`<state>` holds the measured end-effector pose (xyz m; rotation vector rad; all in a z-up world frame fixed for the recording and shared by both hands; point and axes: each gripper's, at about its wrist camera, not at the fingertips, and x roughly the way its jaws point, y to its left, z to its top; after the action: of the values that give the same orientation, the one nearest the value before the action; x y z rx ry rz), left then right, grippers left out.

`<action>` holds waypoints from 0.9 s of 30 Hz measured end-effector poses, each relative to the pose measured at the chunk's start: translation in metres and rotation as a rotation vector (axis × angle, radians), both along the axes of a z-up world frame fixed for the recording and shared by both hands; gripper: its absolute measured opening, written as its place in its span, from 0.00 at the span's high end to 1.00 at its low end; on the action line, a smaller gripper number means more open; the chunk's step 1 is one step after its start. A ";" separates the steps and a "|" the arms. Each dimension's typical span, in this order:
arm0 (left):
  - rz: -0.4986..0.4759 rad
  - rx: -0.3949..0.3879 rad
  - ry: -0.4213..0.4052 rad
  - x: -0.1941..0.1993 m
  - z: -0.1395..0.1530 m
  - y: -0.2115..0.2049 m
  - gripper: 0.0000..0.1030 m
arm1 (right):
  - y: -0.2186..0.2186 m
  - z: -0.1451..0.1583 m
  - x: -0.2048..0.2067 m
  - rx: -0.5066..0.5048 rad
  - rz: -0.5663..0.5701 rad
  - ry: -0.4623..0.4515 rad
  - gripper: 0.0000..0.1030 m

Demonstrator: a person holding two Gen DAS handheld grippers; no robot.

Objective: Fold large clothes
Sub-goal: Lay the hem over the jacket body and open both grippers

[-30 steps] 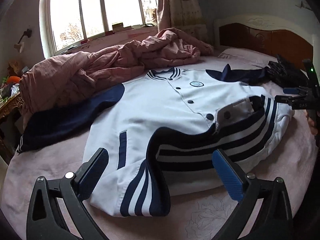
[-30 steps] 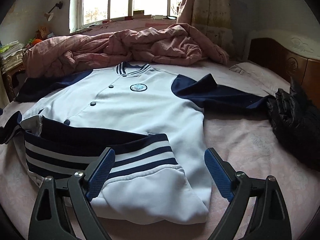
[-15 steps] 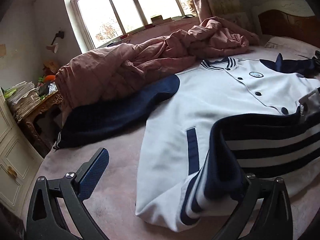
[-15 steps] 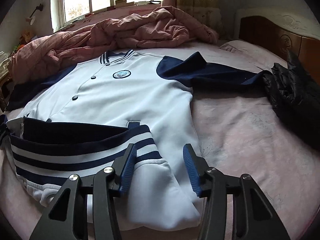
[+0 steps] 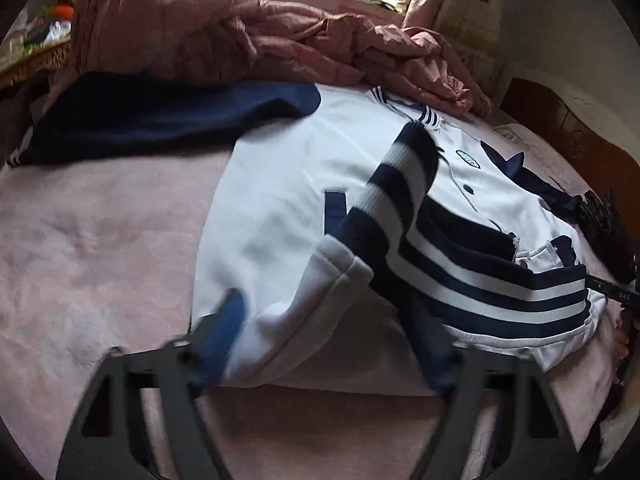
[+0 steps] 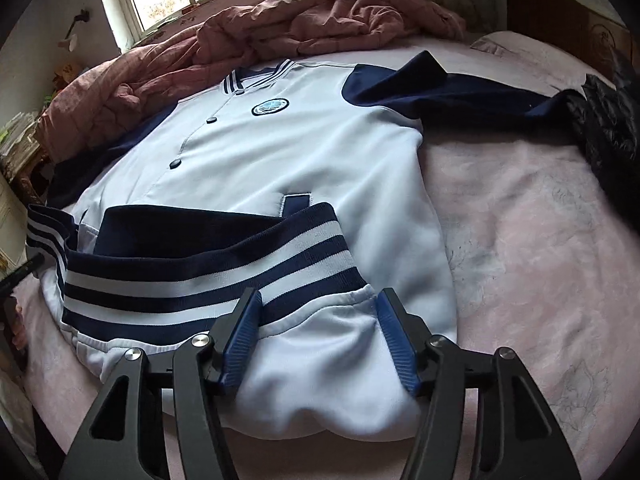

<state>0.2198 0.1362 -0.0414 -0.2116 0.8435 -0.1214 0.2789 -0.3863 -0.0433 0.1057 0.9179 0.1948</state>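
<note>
The white varsity jacket (image 6: 304, 152) lies face-up on the pink bed (image 6: 520, 240), its striped ribbed hem (image 6: 208, 272) turned up. Both grippers bracket the soft fleece bottom fold: right gripper (image 6: 320, 336) half-closed around it, left gripper (image 5: 328, 344) blurred, grip unclear. Next, I judge, carry the fold toward the collar.

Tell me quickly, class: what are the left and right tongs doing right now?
Left tongs: shut on the jacket hem, lifting it.
Right tongs: part open around the jacket's folded hem; grip cannot be told.
</note>
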 end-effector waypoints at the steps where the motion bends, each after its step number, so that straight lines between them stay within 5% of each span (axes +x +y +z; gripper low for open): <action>1: -0.005 -0.035 0.014 0.000 -0.003 0.002 0.87 | 0.000 0.002 -0.002 -0.003 0.007 -0.011 0.55; 2: 0.001 -0.062 -0.010 -0.004 -0.001 0.006 0.90 | 0.002 0.007 -0.006 -0.019 0.013 -0.042 0.83; 3: 0.008 -0.078 -0.045 -0.009 0.005 0.008 0.95 | 0.005 0.013 -0.011 -0.031 0.029 -0.084 0.90; 7: 0.056 -0.095 -0.221 -0.051 0.046 0.006 0.95 | 0.016 0.056 -0.046 -0.105 -0.002 -0.371 0.92; 10: 0.050 -0.110 -0.302 -0.080 0.076 -0.003 0.95 | 0.021 0.077 -0.056 -0.233 -0.117 -0.474 0.92; 13: 0.090 -0.075 -0.297 -0.084 0.084 -0.007 0.95 | 0.023 0.078 -0.047 -0.273 -0.137 -0.458 0.92; 17: 0.135 -0.072 -0.129 -0.053 0.052 0.003 0.95 | 0.019 0.061 -0.027 -0.223 -0.092 -0.359 0.91; 20: 0.154 0.004 -0.060 -0.038 0.031 0.000 0.91 | 0.017 0.041 -0.019 -0.207 -0.099 -0.306 0.79; 22: 0.189 0.139 -0.062 -0.038 0.030 -0.009 0.74 | 0.016 0.039 -0.024 -0.269 -0.152 -0.333 0.76; 24: 0.201 0.196 -0.102 -0.044 0.032 -0.012 0.72 | 0.015 0.042 -0.032 -0.311 -0.187 -0.370 0.64; 26: 0.183 0.165 -0.156 -0.053 0.039 -0.010 0.70 | 0.009 0.050 -0.041 -0.272 -0.198 -0.406 0.27; 27: 0.171 0.146 -0.186 -0.057 0.042 -0.008 0.66 | 0.008 0.054 -0.046 -0.247 -0.205 -0.425 0.25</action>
<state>0.1628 0.1278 0.0009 -0.1326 0.6432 0.0800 0.2324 -0.3784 0.0107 -0.0700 0.4966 -0.0874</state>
